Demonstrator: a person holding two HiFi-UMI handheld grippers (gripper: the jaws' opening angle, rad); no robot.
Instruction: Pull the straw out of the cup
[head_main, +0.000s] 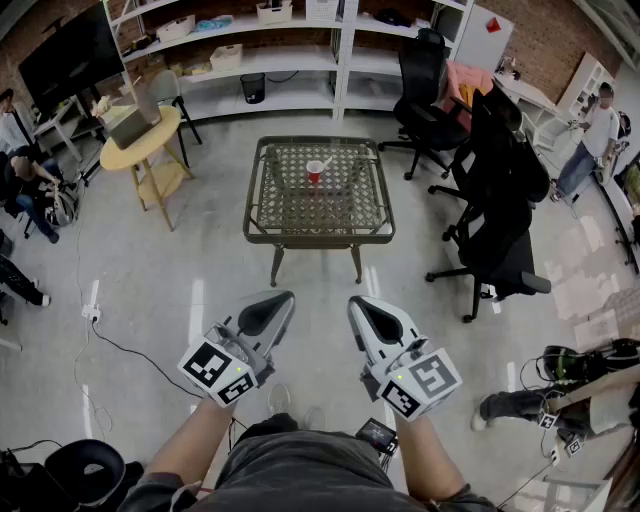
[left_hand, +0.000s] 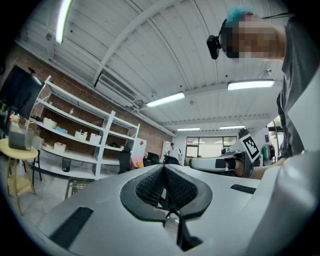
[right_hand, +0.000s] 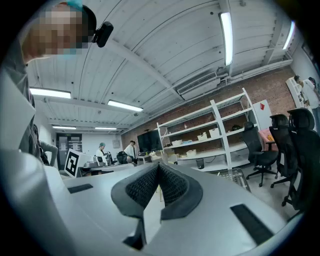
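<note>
A red cup (head_main: 315, 172) with a pale straw (head_main: 325, 162) leaning out of it stands on a low glass-topped table (head_main: 270, 215) well ahead of me. My left gripper (head_main: 281, 296) and right gripper (head_main: 354, 301) are held side by side close to my body, far short of the table, pointing level. Both are shut with nothing between the jaws. In the left gripper view the left gripper (left_hand: 164, 166) has its dark ribbed pads (left_hand: 147, 187) pressed together. The right gripper (right_hand: 158, 165) looks the same in the right gripper view. The cup shows in neither gripper view.
Black office chairs (head_main: 500, 215) stand right of the table. A round yellow stool-table (head_main: 140, 140) with a box is at the left. White shelving (head_main: 290, 50) lines the back wall. Cables (head_main: 110, 340) trail on the floor. People sit or stand at both edges of the room.
</note>
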